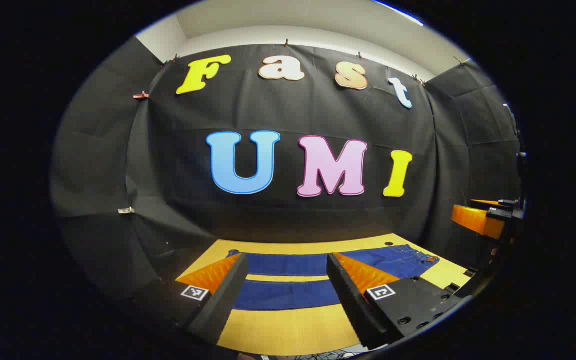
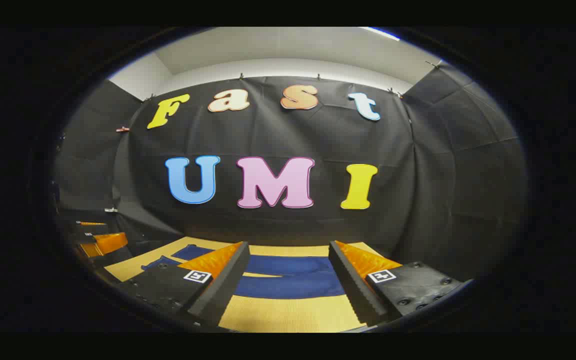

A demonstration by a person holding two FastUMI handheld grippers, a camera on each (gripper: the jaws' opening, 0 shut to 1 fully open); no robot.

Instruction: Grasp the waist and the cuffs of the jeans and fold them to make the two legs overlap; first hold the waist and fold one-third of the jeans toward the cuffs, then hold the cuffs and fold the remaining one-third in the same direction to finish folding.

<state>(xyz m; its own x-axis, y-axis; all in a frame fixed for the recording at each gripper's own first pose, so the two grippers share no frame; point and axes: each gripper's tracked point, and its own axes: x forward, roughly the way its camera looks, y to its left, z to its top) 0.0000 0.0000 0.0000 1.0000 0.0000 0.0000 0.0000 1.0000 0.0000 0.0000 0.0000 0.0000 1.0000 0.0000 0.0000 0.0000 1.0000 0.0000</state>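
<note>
Dark blue jeans (image 1: 288, 295) lie flat on the yellow table (image 1: 288, 332), the two legs side by side with a strip of table between them. Their waist (image 1: 413, 260) is at the right in the left gripper view. My left gripper (image 1: 285, 257) hovers open over the legs, nothing between its fingers. Farther right, above the waist end, is my right gripper (image 1: 483, 220). In the right gripper view the jeans (image 2: 293, 285) stretch across between the fingers; my right gripper (image 2: 289, 245) is open and empty, and my left gripper (image 2: 103, 242) shows at the left edge.
Black cloth walls close off the booth behind and beside the table (image 2: 288, 315). A bare strip of table lies between the jeans and the near edge in both views.
</note>
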